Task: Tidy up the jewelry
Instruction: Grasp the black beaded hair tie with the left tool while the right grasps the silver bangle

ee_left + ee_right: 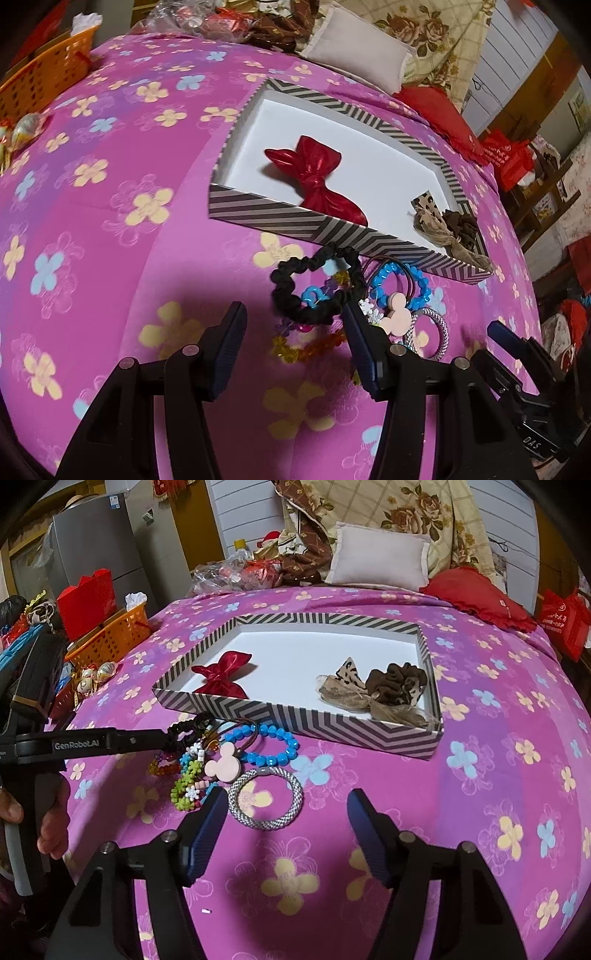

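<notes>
left gripper (293,334), jaws spread and empty, points at the black scrunchie (317,282) just ahead in the pile before the striped box (258,218); right gripper (286,821) also spread, nearer the grey bracelet (266,799).

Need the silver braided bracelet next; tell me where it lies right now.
In the right wrist view the silver braided bracelet lies flat on the pink bedspread, just ahead of the right gripper, at the pile's near edge, beside the pink mouse-shaped clip.

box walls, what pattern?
Black-and-white chevron stripes on the box, with a plain white inside. The right wrist view shows it best.
</notes>
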A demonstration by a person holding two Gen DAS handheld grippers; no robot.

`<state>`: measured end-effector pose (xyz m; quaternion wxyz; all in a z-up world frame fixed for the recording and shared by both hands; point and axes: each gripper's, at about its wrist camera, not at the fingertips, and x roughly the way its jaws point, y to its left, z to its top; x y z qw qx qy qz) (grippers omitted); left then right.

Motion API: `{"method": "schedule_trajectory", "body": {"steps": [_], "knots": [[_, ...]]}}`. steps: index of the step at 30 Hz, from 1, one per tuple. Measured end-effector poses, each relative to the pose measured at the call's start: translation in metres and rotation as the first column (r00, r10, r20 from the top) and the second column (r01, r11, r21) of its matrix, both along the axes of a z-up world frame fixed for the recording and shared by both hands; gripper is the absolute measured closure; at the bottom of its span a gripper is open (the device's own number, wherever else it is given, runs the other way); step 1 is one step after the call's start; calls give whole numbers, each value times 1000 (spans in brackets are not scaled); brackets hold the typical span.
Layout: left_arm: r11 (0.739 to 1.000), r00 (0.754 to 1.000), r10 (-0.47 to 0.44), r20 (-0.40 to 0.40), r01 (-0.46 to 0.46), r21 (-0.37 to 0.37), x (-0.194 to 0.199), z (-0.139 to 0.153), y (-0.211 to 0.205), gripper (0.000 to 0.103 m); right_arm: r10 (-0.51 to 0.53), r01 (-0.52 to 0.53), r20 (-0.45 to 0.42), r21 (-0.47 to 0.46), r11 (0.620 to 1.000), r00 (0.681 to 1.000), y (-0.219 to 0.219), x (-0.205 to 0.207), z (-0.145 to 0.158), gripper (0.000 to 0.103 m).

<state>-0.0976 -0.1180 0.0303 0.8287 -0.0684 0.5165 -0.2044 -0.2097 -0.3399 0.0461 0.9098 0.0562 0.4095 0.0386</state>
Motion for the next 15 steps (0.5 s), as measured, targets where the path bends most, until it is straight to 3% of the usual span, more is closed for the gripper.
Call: {"method": "schedule_trajectory", "body": {"steps": [6, 8, 10, 12, 15], "knots": [[1000, 1000, 13, -24, -13, -8, 14, -8, -5, 72, 4, -4, -8, -1, 1000, 1000, 1, 8, -5, 33], [999, 999, 20, -30, -20, -29, 17, -10, -4, 81, 3, -4, -11, -7, 1000, 1000, 1, 11, -6, 33], [1000, 1000, 15, -17, -15, -8, 20, -12, -6, 102, 2, -2, -19, -18, 1000, 1000, 1, 15, -8, 33], [999, 1000, 8, 8, -8, 40, 21, -12, -9, 103, 4, -5, -36, -35, 999, 999, 3, 20, -13, 42], [999, 1000, 6, 6, -6, 31, 25, -13, -3, 103, 17, -21, -65, -52, 998, 998, 9, 28, -21, 50]]}}
